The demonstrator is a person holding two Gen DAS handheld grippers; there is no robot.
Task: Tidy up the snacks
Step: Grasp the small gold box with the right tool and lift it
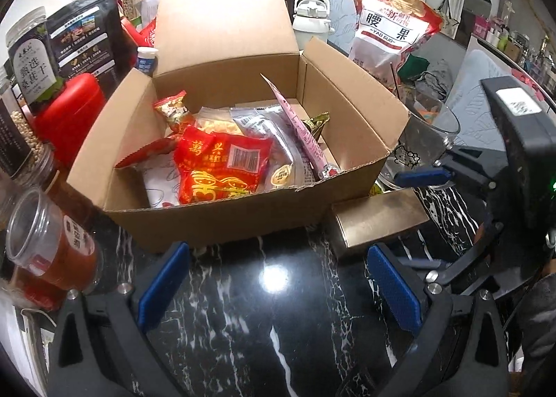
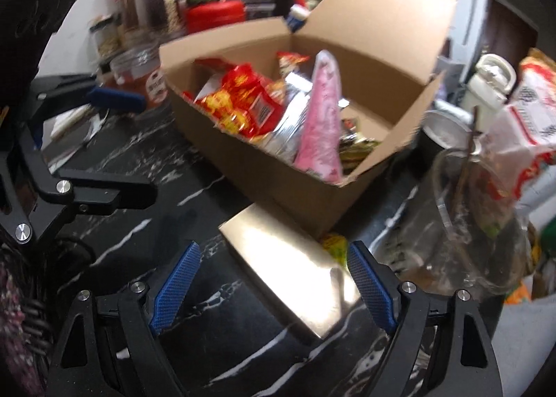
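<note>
An open cardboard box (image 1: 243,213) stands on the black marble table and holds several snack packets: a red one (image 1: 222,164), a silver one (image 1: 264,129) and a pink one (image 1: 299,126). My left gripper (image 1: 278,286) is open and empty, low over the table in front of the box. My right gripper (image 2: 274,286) is open, its fingers on either side of a shiny metal tin (image 2: 288,265) lying by the box's corner (image 2: 299,202). The right gripper also shows at the right of the left wrist view (image 1: 424,216). A yellow packet (image 2: 335,246) peeks out behind the tin.
Jars (image 1: 31,60), a black pouch (image 1: 87,32) and a red container (image 1: 69,112) crowd the left. A jar of red sauce (image 1: 52,244) lies near my left finger. A glass bowl (image 2: 476,220), a cashew bag (image 1: 392,29) and a white bottle (image 1: 311,15) stand on the right.
</note>
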